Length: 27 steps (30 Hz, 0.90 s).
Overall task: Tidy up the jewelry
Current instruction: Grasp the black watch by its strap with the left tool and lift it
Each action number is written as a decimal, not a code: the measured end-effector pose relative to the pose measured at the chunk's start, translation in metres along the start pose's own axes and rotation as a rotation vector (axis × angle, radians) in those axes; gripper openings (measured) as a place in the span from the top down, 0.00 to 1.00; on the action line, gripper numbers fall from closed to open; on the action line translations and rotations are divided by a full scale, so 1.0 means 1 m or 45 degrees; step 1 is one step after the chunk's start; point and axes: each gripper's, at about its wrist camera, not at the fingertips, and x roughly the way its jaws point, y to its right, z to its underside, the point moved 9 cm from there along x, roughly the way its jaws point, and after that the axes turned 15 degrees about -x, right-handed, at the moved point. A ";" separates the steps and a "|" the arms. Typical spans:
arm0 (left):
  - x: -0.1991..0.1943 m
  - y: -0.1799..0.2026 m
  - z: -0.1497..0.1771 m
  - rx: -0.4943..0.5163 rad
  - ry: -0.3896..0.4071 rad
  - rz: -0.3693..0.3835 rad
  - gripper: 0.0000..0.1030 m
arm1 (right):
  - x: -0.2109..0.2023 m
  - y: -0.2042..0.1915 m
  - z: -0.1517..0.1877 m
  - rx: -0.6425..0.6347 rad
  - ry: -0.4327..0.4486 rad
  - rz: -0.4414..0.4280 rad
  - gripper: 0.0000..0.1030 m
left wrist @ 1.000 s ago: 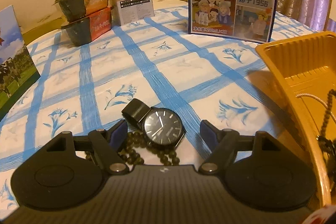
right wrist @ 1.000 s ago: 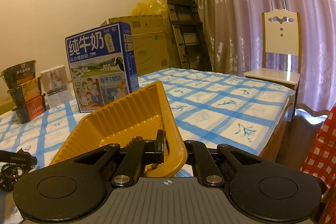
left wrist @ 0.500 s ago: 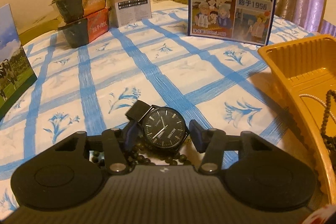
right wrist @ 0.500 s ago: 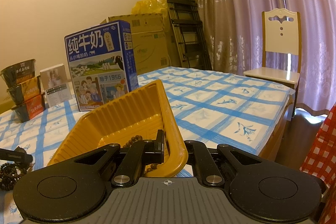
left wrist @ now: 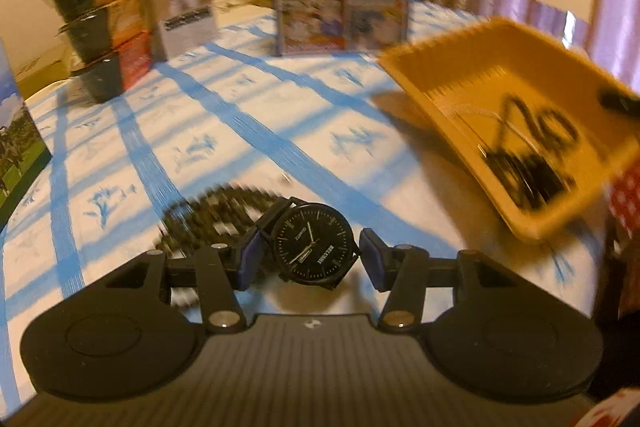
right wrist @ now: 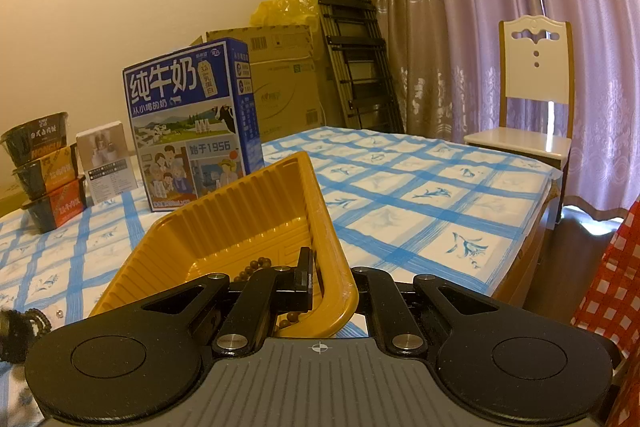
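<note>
The left gripper (left wrist: 308, 257) holds the black wristwatch (left wrist: 315, 245) between its blue pads, above the bead bracelet (left wrist: 212, 211). The right gripper (right wrist: 334, 277) is clamped on the near wall of the yellow tray (right wrist: 256, 227), beads inside.

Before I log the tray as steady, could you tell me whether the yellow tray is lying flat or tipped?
Tipped: the right gripper is shut on the yellow tray rim, lifting that end off the tablecloth.

Watch (left wrist: 314, 247) between left hand-held gripper (left wrist: 310, 259) pads; beads (left wrist: 208, 215) on table (left wrist: 248, 139) behind-left of it; tray (left wrist: 472, 67) at right, beads inside; milk box (right wrist: 188, 123) behind tray; bowls (right wrist: 44, 171) stacked far left.
</note>
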 end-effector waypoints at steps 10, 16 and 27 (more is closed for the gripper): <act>-0.004 0.011 0.011 0.005 -0.007 0.001 0.52 | 0.000 0.000 0.000 0.001 -0.002 0.000 0.93; -0.012 0.020 -0.002 0.024 0.005 0.043 0.62 | 0.002 0.000 0.004 -0.001 -0.001 -0.002 0.93; -0.022 0.028 -0.010 0.006 -0.039 0.096 0.78 | 0.003 -0.002 0.004 -0.001 -0.002 -0.002 0.93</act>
